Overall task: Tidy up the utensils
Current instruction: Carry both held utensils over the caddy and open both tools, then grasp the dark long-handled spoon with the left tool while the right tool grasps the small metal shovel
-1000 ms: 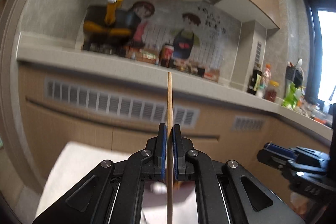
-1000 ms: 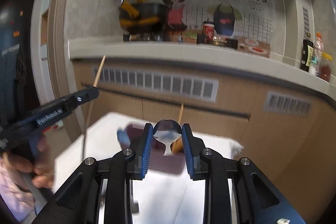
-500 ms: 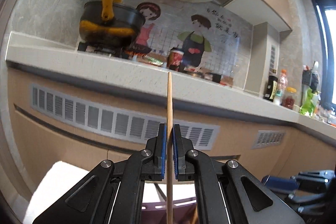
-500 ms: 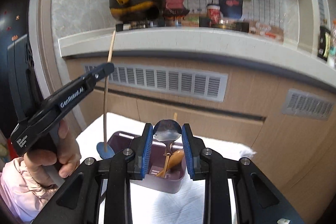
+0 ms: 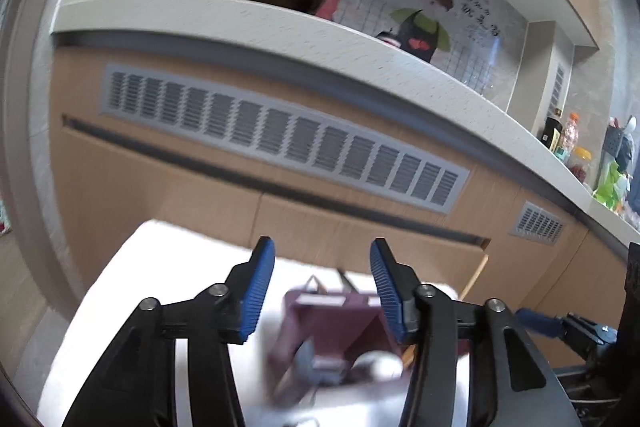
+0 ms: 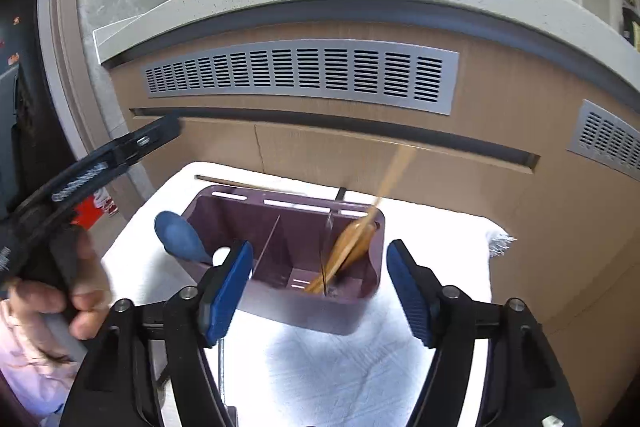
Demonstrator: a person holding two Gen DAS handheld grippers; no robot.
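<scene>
So the surface here is a small table covered by a white towel point(image 6: 420, 239) – frayed at its right corner. Sitting right on the cloth is a purple utensil caddy point(image 6: 280, 303) with dividers inside. A blue spoon point(image 6: 178, 237) lies against the caddy's left side, and a thin wooden chopstick point(image 6: 236, 182) rests on the towel just behind it

Right gripper point(image 6: 320, 283) jaws wide apart over purple caddy point(image 6: 288, 303); wooden utensils point(image 6: 352, 247) in its 3 o'clock compartment.
</scene>
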